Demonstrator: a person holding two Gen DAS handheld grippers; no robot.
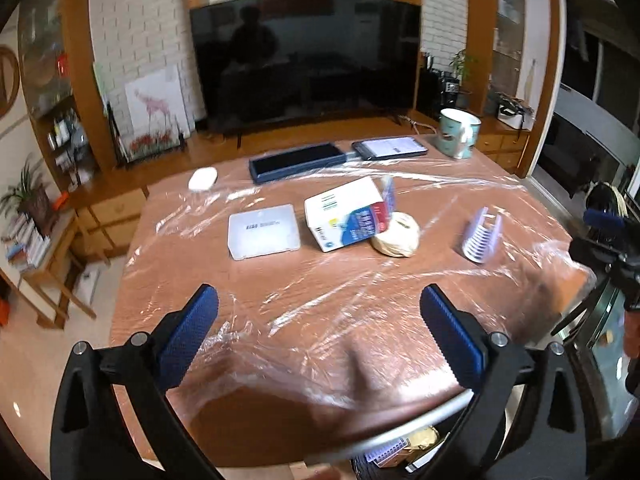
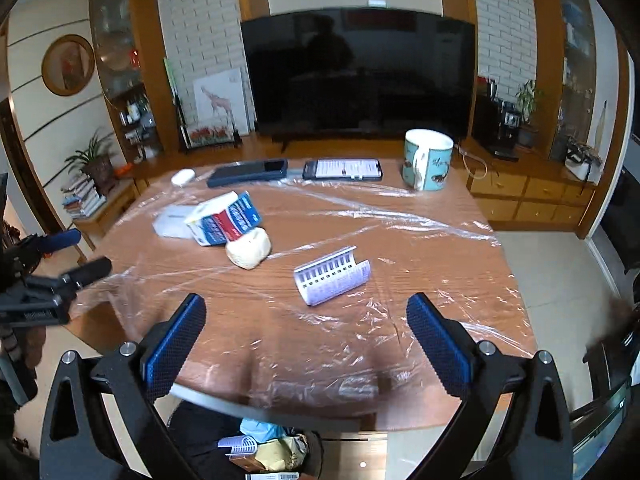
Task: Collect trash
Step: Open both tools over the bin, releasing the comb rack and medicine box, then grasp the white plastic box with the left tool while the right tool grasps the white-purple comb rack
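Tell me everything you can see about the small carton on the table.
The carton is a white cardboard box with blue and red printing. It lies tilted on the plastic-wrapped table, one end flap open. A cream ball of twine touches its near end; a flat white case lies beside it. No claw touches it.

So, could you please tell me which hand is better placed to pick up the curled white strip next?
Probably the right. The curled strip lies just ahead of the open right tongs, almost centred. For the open left tongs it sits far off to the side.
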